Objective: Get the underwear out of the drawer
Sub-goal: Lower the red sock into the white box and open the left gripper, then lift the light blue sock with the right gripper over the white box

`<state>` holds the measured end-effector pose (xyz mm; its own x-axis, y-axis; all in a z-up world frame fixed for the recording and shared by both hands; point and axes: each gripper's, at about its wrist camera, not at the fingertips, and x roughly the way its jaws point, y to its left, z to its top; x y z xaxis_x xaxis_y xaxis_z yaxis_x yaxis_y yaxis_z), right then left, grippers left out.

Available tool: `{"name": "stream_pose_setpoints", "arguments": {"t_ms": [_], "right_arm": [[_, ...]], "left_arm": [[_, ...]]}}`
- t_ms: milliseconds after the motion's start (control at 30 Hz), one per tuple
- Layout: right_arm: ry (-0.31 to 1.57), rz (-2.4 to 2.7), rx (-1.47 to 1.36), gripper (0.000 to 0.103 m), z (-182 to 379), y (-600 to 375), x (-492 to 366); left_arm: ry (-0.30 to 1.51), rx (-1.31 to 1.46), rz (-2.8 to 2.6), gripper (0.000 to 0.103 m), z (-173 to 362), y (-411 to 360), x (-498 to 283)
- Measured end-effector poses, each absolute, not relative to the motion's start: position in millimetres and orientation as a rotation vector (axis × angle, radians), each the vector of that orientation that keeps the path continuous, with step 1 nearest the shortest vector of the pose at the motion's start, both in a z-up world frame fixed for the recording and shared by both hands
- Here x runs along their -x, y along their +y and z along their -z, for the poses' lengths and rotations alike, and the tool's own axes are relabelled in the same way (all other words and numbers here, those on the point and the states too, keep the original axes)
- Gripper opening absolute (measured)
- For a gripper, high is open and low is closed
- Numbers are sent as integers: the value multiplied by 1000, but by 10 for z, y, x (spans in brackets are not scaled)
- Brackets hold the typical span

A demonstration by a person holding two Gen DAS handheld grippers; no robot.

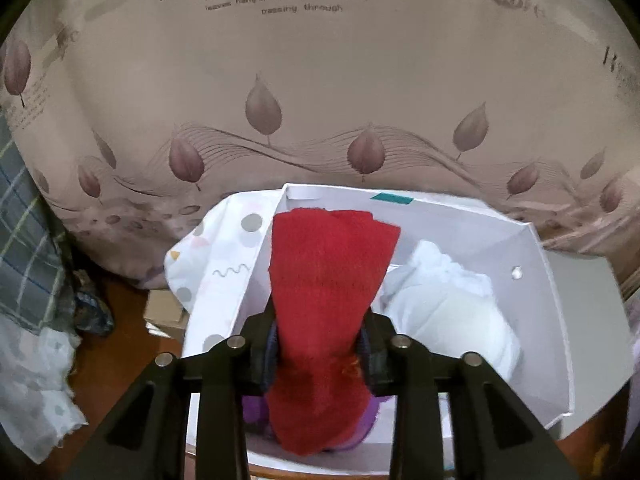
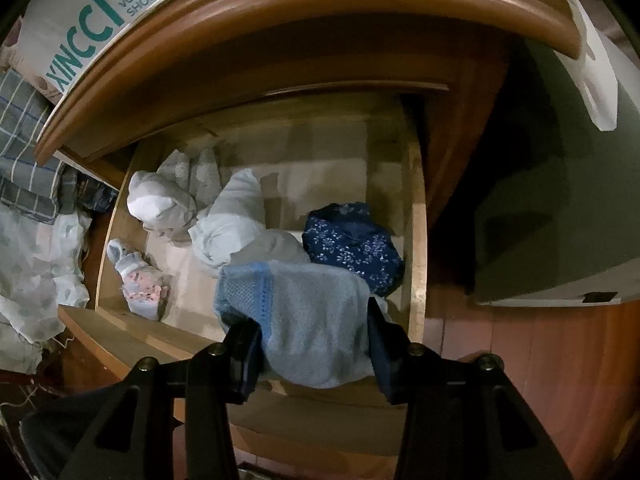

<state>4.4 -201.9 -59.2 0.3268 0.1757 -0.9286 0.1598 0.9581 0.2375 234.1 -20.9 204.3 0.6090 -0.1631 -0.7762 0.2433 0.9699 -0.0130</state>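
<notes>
In the left wrist view my left gripper (image 1: 320, 320) is shut on a red underwear (image 1: 328, 256), which stretches forward over a white box (image 1: 540, 288). Inside the box lie a white garment (image 1: 448, 304) and a purple one (image 1: 254, 412) under the red cloth. In the right wrist view my right gripper (image 2: 312, 316) is shut on a light blue-grey underwear (image 2: 296, 288) above the front of an open wooden drawer (image 2: 416, 240). The drawer holds a navy floral garment (image 2: 352, 240), rolled white garments (image 2: 232, 220) and a small pink-and-white piece (image 2: 140, 280).
A leaf-printed bed sheet (image 1: 320, 80) rises behind the white box, whose dotted lid (image 1: 224, 256) leans at its left. Checked cloth (image 1: 24, 240) and pale fabric lie on the floor at left. A shoe box (image 2: 92, 24) sits on the cabinet top above the drawer.
</notes>
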Motion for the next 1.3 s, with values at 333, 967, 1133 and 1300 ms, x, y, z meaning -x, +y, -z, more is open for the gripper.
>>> {"name": "stream_pose_setpoints", "arguments": {"t_ms": [333,967,1133,1300], "right_arm": [[1250,-5,-313,46,604,-2022,-50],[1246,-6,-303,46,615,-2004,-57],[1244,0,-303,46,619,-2010,-73],[1234,5,-300,46,608,-2019,-79]], "left_arm": [[863,-86,182,54,-1994,-129,-2336],[826,-140,165,72,-2047,-118,-2079],[797,-130,156,73,-2078,-37,-1956],[758,-117,146,76,-2045,90,-1741]]}}
